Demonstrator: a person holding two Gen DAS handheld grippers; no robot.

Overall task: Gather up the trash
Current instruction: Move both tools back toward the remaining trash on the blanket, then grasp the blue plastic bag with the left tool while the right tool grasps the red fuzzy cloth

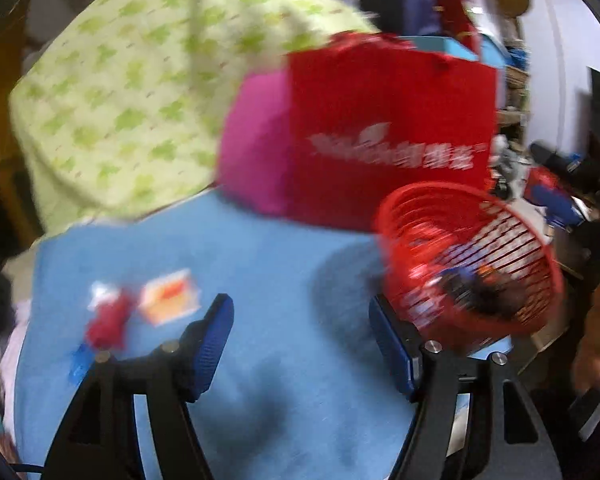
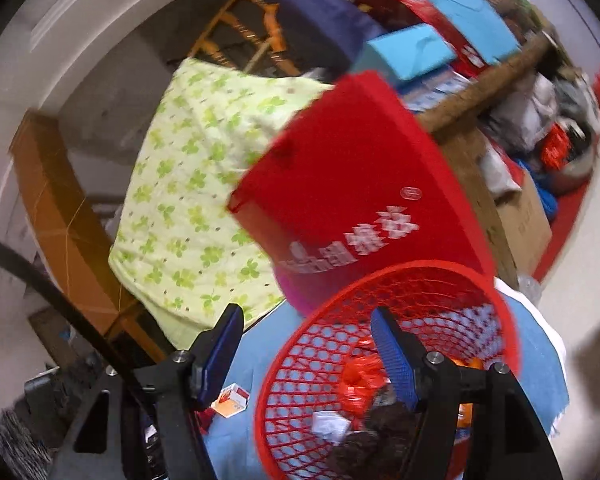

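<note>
Fingers of the left gripper (image 1: 300,344) stand wide with nothing between them, above the blue cloth (image 1: 260,272) on the tabletop. Two bits of trash lie on it to their left: a red wrapper (image 1: 107,322) and a small white-and-orange carton (image 1: 170,296). The red basket (image 2: 384,364), already holding scraps, sits to the right, and the right gripper (image 2: 308,356) straddles its rim, spread and empty. Both views are blurred, so a hasty grab could pinch cloth, or the right fingers could tip the basket.
</note>
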